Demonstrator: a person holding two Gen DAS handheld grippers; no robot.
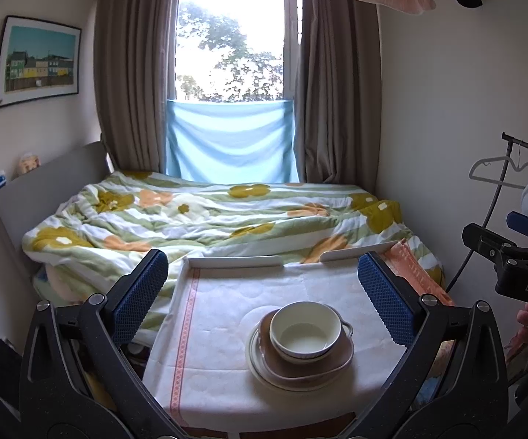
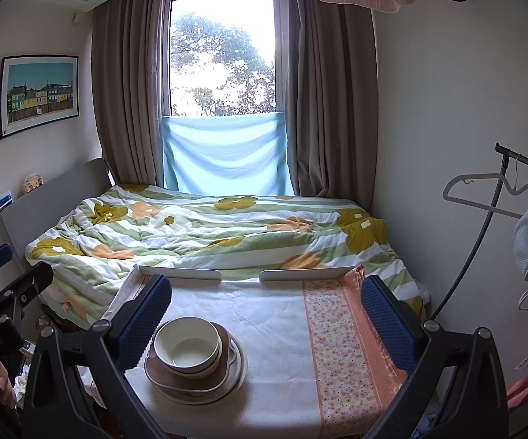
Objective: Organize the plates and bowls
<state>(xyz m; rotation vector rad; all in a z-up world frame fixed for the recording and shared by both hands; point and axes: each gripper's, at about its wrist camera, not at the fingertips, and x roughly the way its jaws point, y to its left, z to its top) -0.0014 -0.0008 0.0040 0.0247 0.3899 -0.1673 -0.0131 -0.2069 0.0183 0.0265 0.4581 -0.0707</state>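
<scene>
White bowl [image 1: 305,331] sits mouth up, top of stack: brown plate [image 1: 309,360], then pale plate [image 1: 264,369] under it. Stack round, no long side. Small handle [image 1: 347,327] pokes toward 3 o'clock. Stack near front edge of table [image 1: 227,292], cloth-covered. Bare cloth from 9 through 12 to 3 o'clock. Left gripper [image 1: 262,294] fingers wide apart, empty. Right gripper [image 2: 266,320] same, stack by its left finger [image 2: 143,323].

The left gripper [image 1: 262,294] and right gripper [image 2: 266,314] hover side by side above the table [image 1: 227,329], jaws spread wide, holding nothing, level and facing forward.
</scene>
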